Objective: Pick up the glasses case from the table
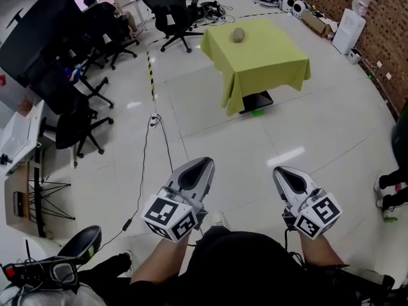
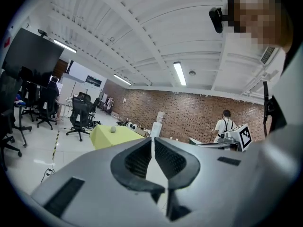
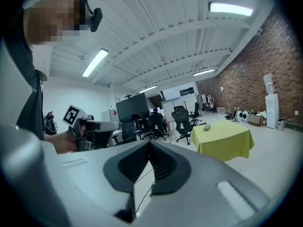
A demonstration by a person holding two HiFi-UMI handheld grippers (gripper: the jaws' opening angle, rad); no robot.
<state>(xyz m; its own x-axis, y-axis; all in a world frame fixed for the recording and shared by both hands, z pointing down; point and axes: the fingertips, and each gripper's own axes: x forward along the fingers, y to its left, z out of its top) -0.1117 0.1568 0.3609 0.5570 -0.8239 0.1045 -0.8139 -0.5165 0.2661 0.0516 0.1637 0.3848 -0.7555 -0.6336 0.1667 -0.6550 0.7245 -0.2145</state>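
So, 1 table (image 1: pixel 271 59) w/ 1 glasses case (image 1: pixel 238 35).

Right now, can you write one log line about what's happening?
stage: far from table | glasses case: on yellow-green table, untouched | left gripper: shut, empty | right gripper: shut, empty

Table (image 1: pixel 271 59): square, draped in a yellow-green cloth (image 1: pixel 237 94) that hangs down on all sides. One item on top: a grey case (image 1: pixel 238 34), lying near the far left edge.

Floor (image 1: pixel 255 152): glossy white tile. It carries the table, black chairs (image 1: pixel 173 18) left of it, a black-yellow tape strip (image 1: pixel 151 72) and a thin black cable (image 1: pixel 153 120).
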